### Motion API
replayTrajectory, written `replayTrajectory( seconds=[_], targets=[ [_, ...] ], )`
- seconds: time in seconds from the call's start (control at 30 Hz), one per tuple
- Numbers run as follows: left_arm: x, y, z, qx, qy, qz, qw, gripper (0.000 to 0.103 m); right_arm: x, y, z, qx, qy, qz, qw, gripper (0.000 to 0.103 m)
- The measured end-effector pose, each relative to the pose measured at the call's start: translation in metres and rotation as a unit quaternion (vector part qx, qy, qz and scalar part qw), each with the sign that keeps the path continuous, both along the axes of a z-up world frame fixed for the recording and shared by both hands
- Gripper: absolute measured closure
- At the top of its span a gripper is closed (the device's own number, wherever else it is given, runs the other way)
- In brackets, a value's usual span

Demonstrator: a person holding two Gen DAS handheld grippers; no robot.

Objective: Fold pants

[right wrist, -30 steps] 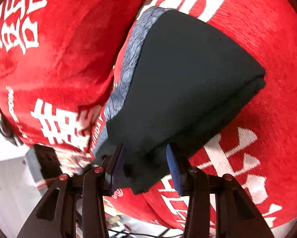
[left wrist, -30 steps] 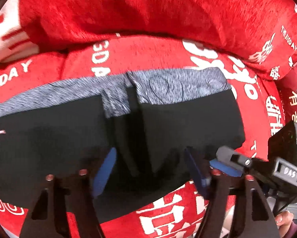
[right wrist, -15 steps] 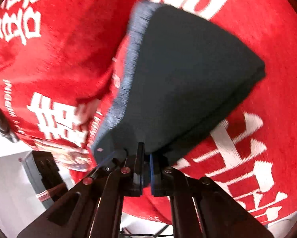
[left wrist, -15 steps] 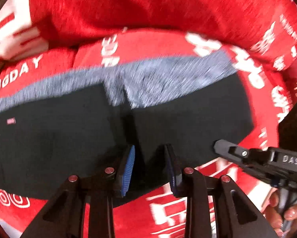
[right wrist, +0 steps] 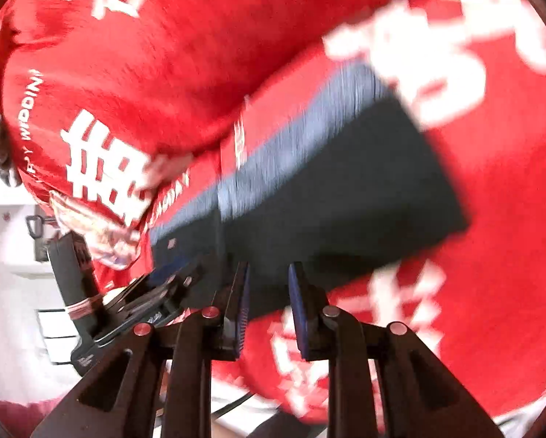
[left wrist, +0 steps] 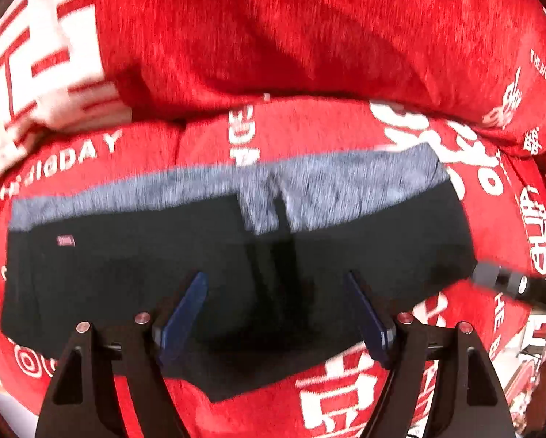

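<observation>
- Left wrist view: the pants (left wrist: 134, 273), black with a grey waistband, lie folded flat on the red sofa cover (left wrist: 309, 43), near its front edge. The left gripper (left wrist: 278, 308) hangs over them, jaws opening, nothing gripped.
- Right wrist view: the pants (right wrist: 346, 189) lie ahead of the right gripper (right wrist: 269, 308), whose jaws are opening, narrowly parted and empty.

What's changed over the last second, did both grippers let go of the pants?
Yes. Half a second ago both grippers were pinched on the near edge of the pants; now the left gripper and the right gripper are opening, their pads clear of the cloth, and both have drawn back. The pants stay folded, black with the grey band, on the red cover.
</observation>
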State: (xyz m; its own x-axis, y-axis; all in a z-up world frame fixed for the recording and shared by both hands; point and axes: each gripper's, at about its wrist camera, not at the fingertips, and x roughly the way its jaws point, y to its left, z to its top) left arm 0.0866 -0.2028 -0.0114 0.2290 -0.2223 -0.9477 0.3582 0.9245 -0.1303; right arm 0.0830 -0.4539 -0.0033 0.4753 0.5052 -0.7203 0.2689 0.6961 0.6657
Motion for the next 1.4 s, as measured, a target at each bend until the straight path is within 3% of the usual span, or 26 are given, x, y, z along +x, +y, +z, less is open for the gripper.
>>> replayTrajectory(
  seconds=[0.07, 0.2, 0.37, 0.43, 0.53, 0.87, 1.0, 1.2, 1.4],
  targets=[
    [0.009, -0.011, 0.003, -0.002, -0.006, -0.004, 1.0000, 0.025, 0.015, -0.017, 0.005, -0.037, 0.001, -0.021, 0.999, 0.079],
    [0.023, -0.039, -0.006, 0.009, -0.009, -0.008, 0.9999, 0.025, 0.053, -0.045, -0.009, -0.046, 0.023, -0.055, 0.997, 0.085],
    [0.030, -0.054, -0.045, 0.068, 0.008, 0.019, 0.9975, 0.025, 0.090, -0.045, -0.027, -0.110, 0.036, -0.015, 0.993, 0.085],
    [0.030, -0.047, -0.061, 0.080, 0.022, 0.027, 0.9962, 0.021, 0.098, -0.045, -0.043, -0.126, 0.059, -0.003, 0.990, 0.091],
    [0.032, -0.030, -0.066, 0.062, 0.036, 0.046, 0.9964, 0.014, 0.100, -0.047, -0.052, -0.118, 0.051, -0.008, 0.992, 0.092],
    [0.014, 0.000, -0.046, 0.098, 0.050, 0.050, 0.9927, 0.014, 0.077, -0.040, -0.035, -0.103, 0.071, 0.003, 0.992, 0.087],
    [0.002, 0.016, -0.042, 0.095, 0.058, 0.061, 0.9918, 0.014, 0.064, -0.023, -0.025, -0.110, 0.082, 0.016, 0.990, 0.080],
    [-0.013, 0.035, -0.030, 0.096, 0.061, 0.069, 0.9911, 0.014, 0.042, 0.014, -0.008, -0.150, 0.081, 0.047, 0.984, 0.056],
    [-0.023, 0.067, -0.019, 0.093, 0.062, 0.082, 0.9904, 0.014, 0.019, 0.064, 0.000, -0.157, 0.089, 0.070, 0.981, 0.049]
  ],
)
